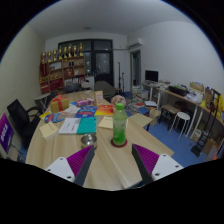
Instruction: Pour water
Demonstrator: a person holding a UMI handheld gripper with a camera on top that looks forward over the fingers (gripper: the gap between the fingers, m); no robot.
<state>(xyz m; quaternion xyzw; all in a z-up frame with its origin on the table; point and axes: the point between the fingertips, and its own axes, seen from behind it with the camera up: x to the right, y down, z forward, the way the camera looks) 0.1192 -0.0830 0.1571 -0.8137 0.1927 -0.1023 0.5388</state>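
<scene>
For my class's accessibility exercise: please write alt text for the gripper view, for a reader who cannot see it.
A green bottle stands on a wooden table just beyond the open gripper, nothing held between its fingers. Books and papers lie behind the bottle, with shelves and desks further back in the room.

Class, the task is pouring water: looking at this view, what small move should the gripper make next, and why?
Probably move straight forward toward the bottle. The gripper is open and holds nothing, and the bottle stands upright on the table beyond the fingertips, roughly in line with the gap between them. A small metal cup sits left of the bottle, so the approach should keep clear of it.
</scene>
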